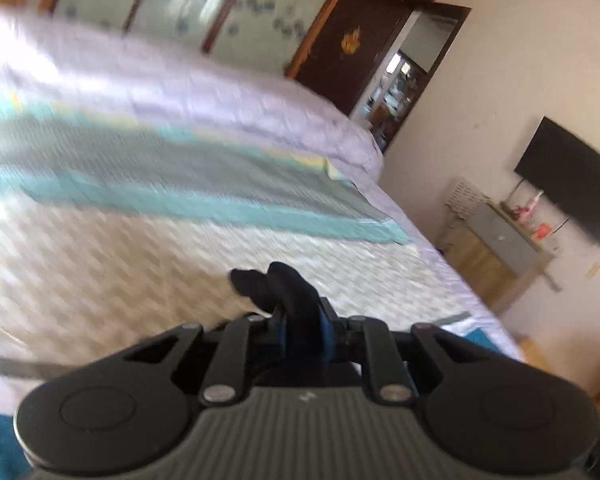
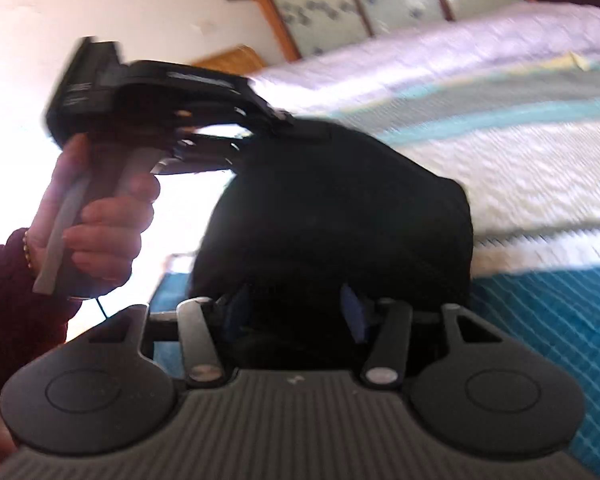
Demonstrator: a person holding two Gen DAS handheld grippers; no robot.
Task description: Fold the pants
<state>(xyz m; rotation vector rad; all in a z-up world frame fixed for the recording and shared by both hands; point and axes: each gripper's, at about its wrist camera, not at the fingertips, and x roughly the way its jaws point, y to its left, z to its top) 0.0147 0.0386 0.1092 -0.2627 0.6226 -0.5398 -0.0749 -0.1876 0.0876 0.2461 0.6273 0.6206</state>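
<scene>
The pants point(image 2: 332, 208) are a dark, bunched bundle hanging over the bed point(image 2: 540, 160). In the right wrist view a person's hand point(image 2: 100, 220) holds my left gripper point(image 2: 288, 120), which pinches the bundle's top edge. In the left wrist view the left gripper point(image 1: 300, 320) is shut, and a fold of the black pants point(image 1: 284, 284) sticks out past its blue pads. My right gripper point(image 2: 294, 308) sits at the bundle's lower end. Its blue pads point(image 2: 352, 308) stand wide apart with thick fabric filling the gap between them. Both views are motion-blurred.
The bed point(image 1: 100, 260) has a pale quilted cover with teal and grey stripes, and a teal blanket point(image 2: 540, 320) at its near edge. A wall TV point(image 1: 568, 180) hangs over a low cabinet point(image 1: 500, 240) past the bed's right side. A dark door point(image 1: 340, 40) and sliding wardrobe panels stand behind.
</scene>
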